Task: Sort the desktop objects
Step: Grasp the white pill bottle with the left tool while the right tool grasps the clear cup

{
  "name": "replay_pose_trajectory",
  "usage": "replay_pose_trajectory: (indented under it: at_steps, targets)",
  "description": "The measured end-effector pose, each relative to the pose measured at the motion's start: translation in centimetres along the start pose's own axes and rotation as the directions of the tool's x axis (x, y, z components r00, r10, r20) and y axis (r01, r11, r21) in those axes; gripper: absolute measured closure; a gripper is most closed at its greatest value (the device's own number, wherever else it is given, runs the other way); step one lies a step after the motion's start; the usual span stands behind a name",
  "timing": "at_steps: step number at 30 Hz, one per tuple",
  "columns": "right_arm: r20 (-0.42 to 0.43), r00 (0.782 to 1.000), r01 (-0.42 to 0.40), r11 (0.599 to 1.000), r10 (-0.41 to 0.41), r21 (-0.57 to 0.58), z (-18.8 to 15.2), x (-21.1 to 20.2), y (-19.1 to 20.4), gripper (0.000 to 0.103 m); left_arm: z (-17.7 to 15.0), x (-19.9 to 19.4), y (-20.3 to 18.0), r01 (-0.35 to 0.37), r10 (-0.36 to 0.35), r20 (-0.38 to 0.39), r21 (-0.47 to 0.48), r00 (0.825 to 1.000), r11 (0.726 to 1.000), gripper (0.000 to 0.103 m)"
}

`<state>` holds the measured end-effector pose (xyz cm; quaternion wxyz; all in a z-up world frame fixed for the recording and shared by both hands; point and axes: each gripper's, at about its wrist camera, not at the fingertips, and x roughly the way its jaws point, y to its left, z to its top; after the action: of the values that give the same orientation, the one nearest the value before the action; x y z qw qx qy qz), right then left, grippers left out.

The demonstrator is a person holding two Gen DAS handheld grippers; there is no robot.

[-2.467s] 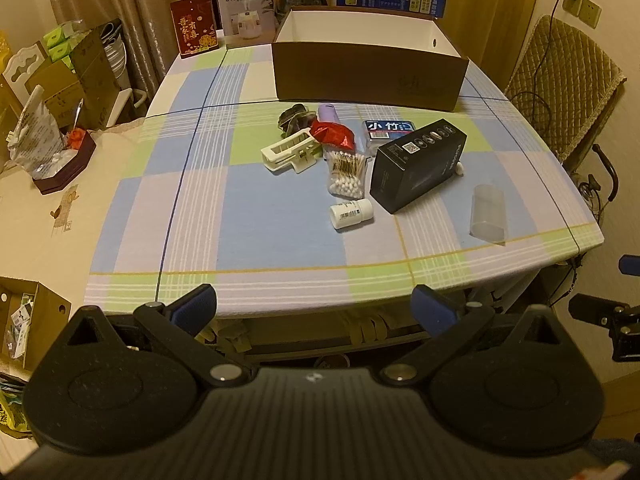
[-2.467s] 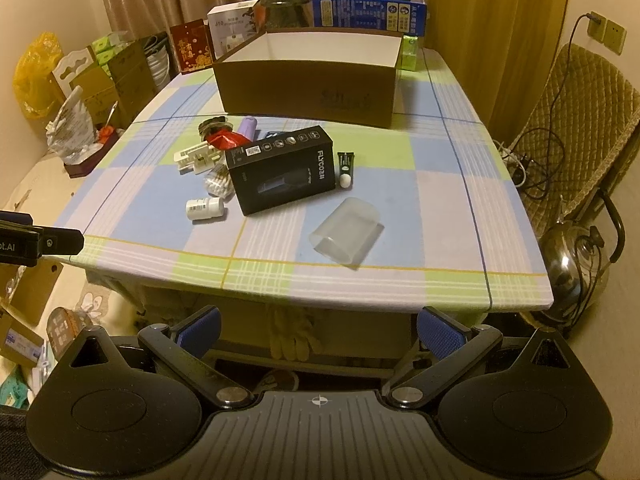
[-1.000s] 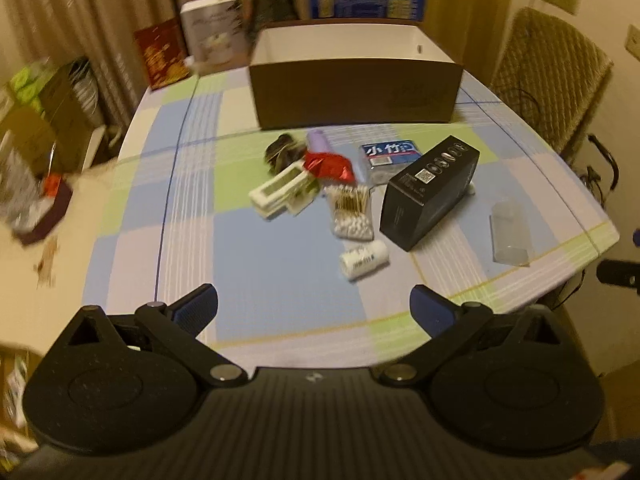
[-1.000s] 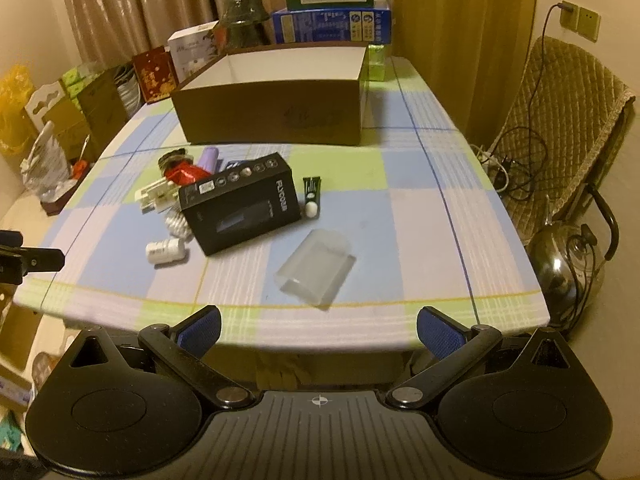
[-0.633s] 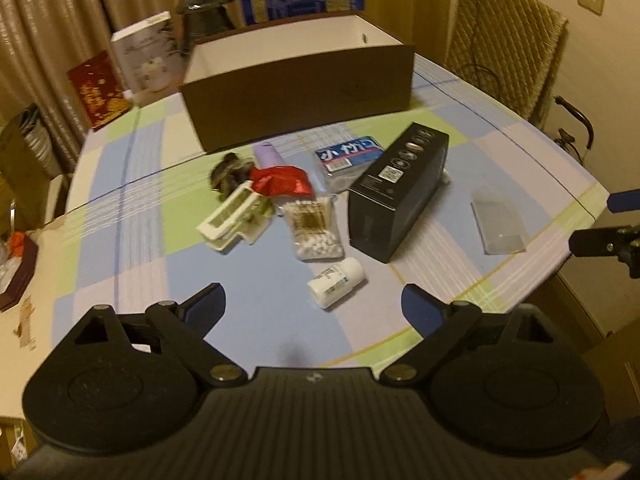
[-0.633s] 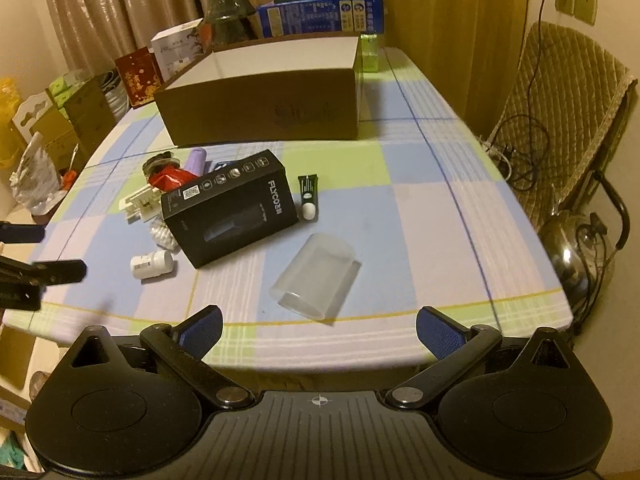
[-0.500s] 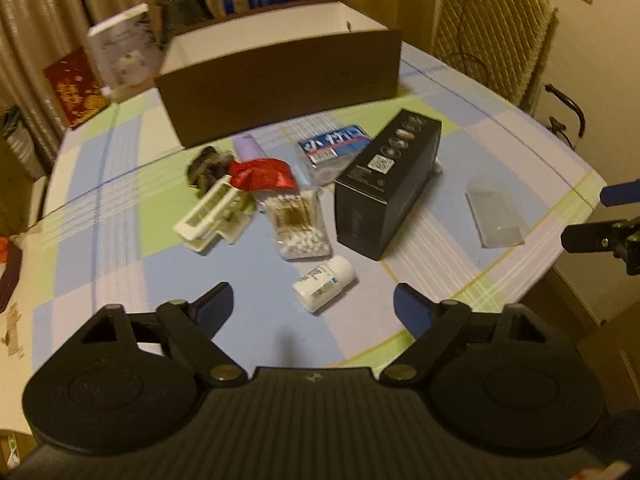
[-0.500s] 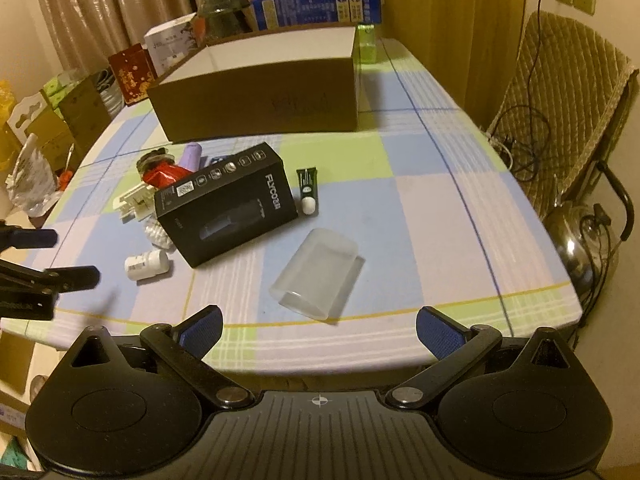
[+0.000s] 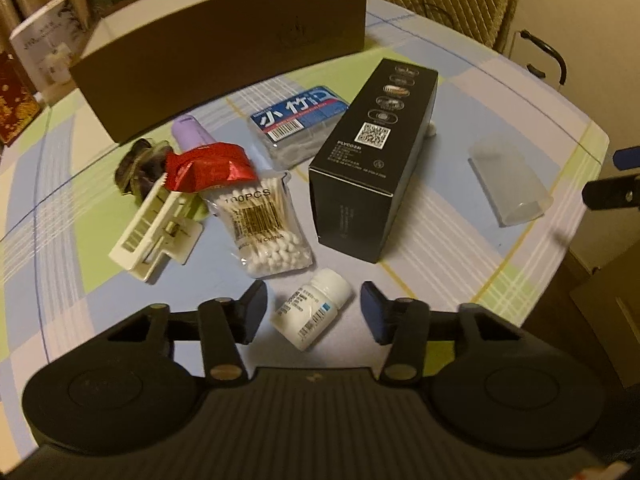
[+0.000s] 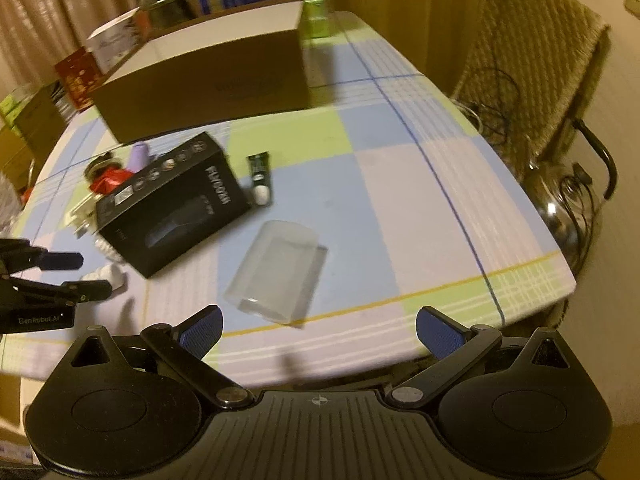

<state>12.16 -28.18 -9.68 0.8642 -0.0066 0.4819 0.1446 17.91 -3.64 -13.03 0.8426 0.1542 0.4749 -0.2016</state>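
My left gripper (image 9: 313, 304) is closing around the white pill bottle (image 9: 311, 309), which lies on the checked tablecloth (image 9: 420, 240), pads not yet touching. My right gripper (image 10: 318, 330) hangs wide open before the clear plastic case (image 10: 276, 276).

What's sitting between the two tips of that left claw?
A small white pill bottle lies on its side between the closing left claw's tips, not yet pinched. The left wrist view shows it.
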Motion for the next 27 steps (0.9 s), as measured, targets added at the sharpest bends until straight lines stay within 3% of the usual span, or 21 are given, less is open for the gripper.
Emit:
replay_pose_trajectory:
  at_steps: [5, 10, 19, 27]
  targets:
    - [-0.004, 1.000, 0.003, 1.000, -0.002, 0.022, 0.3, 0.3, -0.2, 0.002, 0.0, 0.9, 0.2, 0.032, -0.032, -0.044, 0.011, 0.999, 0.999, 0.080]
    - [-0.008, 1.000, -0.010, 1.000, 0.010, 0.019, 0.7, 1.1, 0.3, 0.002, -0.6, 0.8, 0.9, 0.053, -0.054, -0.047, -0.019, 0.997, 0.998, 0.081]
    - [-0.034, 0.998, -0.049, 0.998, 0.048, -0.048, 1.8, 3.4, 2.5, 0.003, -2.6, -0.1, 4.3, -0.005, -0.003, -0.056, -0.143, 0.998, 0.990, 0.081]
    - [-0.065, 0.998, -0.023, 0.995, 0.017, -0.092, 2.7, 6.4, 3.7, 0.022, -3.8, -0.7, 8.0, -0.085, 0.068, -0.076, -0.250, 0.995, 0.964, 0.081]
